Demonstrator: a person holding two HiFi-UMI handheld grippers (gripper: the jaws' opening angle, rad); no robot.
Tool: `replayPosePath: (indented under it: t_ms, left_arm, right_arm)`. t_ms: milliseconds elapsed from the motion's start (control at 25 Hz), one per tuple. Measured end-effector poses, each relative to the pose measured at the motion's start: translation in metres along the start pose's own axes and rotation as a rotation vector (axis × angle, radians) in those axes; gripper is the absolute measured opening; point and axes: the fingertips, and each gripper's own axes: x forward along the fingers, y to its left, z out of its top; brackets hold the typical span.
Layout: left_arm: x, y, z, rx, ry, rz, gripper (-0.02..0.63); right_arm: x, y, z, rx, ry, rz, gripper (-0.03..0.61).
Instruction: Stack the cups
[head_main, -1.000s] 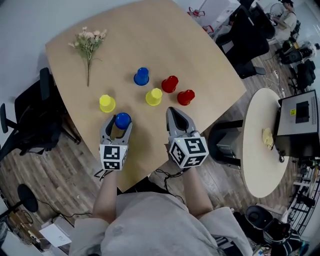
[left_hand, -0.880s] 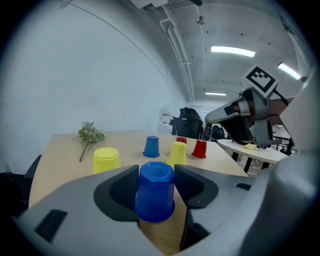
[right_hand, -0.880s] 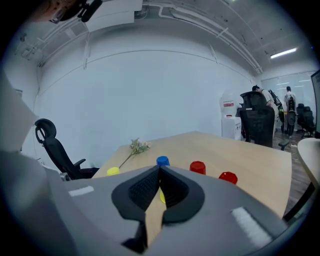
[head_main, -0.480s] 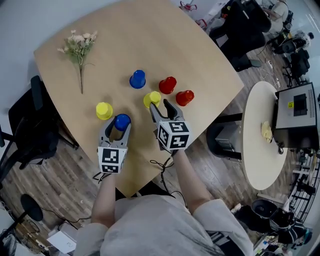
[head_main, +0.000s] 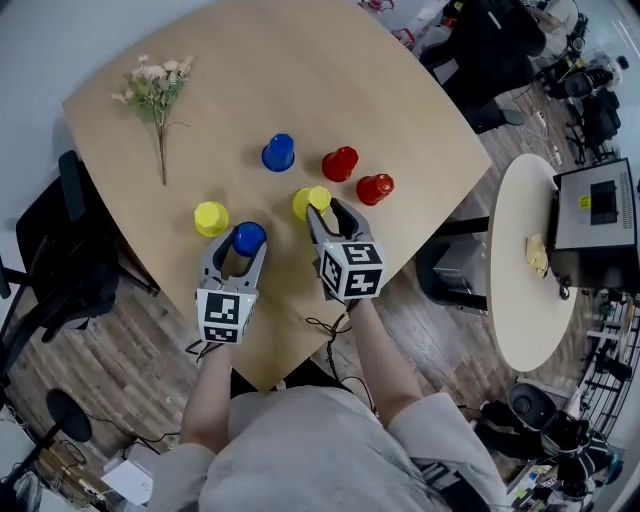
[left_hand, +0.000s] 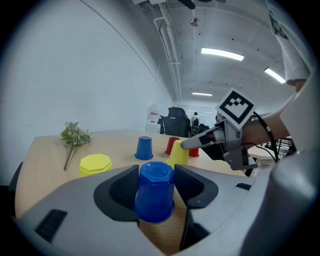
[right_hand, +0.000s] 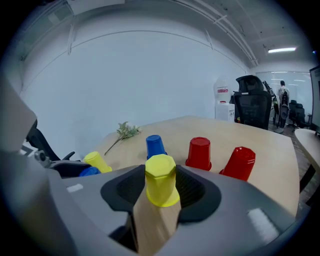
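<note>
Several upside-down cups stand on the wooden table (head_main: 400, 110). My left gripper (head_main: 238, 245) is shut on a blue cup (head_main: 248, 238), whose sides rest against both pads (left_hand: 155, 190). Around a yellow cup (head_main: 312, 200) my right gripper (head_main: 326, 210) is shut too, that cup (right_hand: 161, 180) standing on the table between the pads. Loose further back are a yellow cup (head_main: 211, 216), a blue cup (head_main: 279, 152) and two red cups (head_main: 340, 163) (head_main: 375, 188). The right gripper's fingertip (left_hand: 192, 143) touches the yellow cup (left_hand: 179, 152) in the left gripper view.
A sprig of dried flowers (head_main: 155, 85) lies at the table's far left. A round side table (head_main: 525, 270) stands to the right, with office chairs (head_main: 60, 250) at the left and far right. The table's near edge runs just under both grippers.
The right gripper moved forward and left from beside the cups, its jaws parted, and now holds the yellow cup between them. The left gripper stayed at the blue cup and narrowed onto it.
</note>
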Motion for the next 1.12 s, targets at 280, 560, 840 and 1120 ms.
replayPosePath:
  t_ms: [280, 560, 840, 1120]
  left_arm:
    - [0.005, -0.012, 0.001, 0.012, 0.0, -0.062, 0.223]
    - [0.007, -0.024, -0.006, 0.024, 0.01, -0.104, 0.224]
    - [0.005, -0.029, -0.005, 0.001, 0.01, -0.14, 0.256]
    - [-0.041, 0.01, 0.032, -0.029, -0.192, 0.019, 0.265]
  right_arm:
    - [-0.039, 0.032, -0.028, -0.088, 0.018, 0.071, 0.199]
    - [-0.044, 0.054, -0.044, -0.095, 0.031, 0.115, 0.201]
    - [-0.046, 0.054, -0.044, -0.077, 0.023, 0.084, 0.207]
    - [-0.065, 0.048, -0.027, 0.003, -0.045, 0.11, 0.232]
